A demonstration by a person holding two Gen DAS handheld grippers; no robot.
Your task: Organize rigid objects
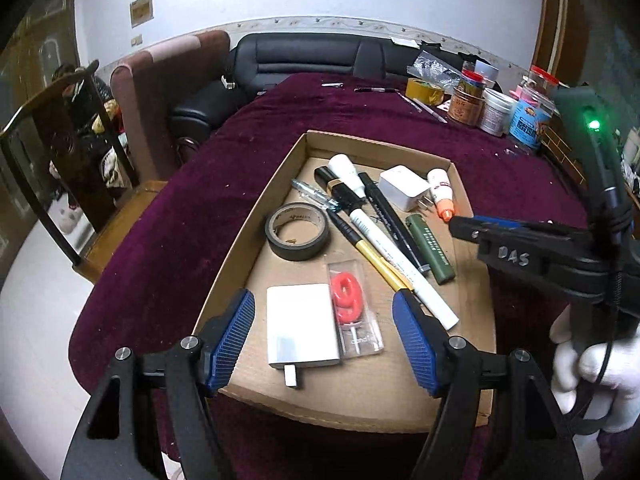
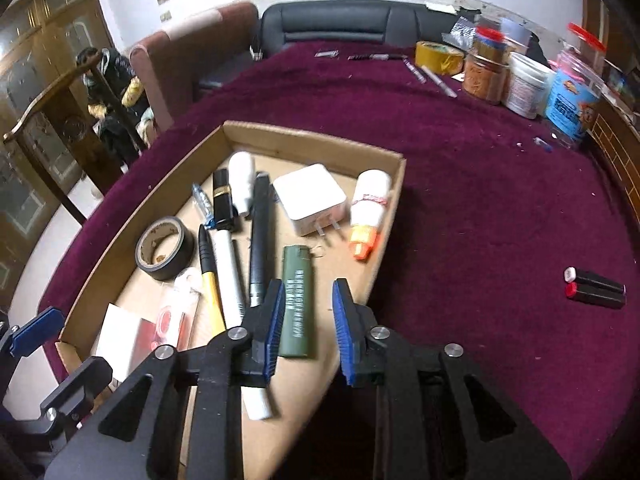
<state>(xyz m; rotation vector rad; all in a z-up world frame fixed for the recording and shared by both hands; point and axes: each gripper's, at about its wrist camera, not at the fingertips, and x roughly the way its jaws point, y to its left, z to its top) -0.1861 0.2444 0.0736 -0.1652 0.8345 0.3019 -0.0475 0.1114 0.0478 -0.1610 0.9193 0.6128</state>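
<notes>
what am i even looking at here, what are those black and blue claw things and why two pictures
The claws are hand-held grippers, not a robot: a person holds one in each hand, and a white-gloved hand shows at the edge of the left picture. Each gripper carries a wide-angle camera looking along its two blue-padded fingers, so you get one picture per gripper.

The left gripper hangs open over the near end of a cardboard tray, holding nothing. The right gripper is also open and empty, above a green lighter.

The tray sits on a purple tablecloth and holds a roll of black tape, several pens, two white chargers, a glue bottle and a packaged red candle. Two lipsticks lie outside it on the cloth. Jars and yellow tape stand at the far edge.
</notes>
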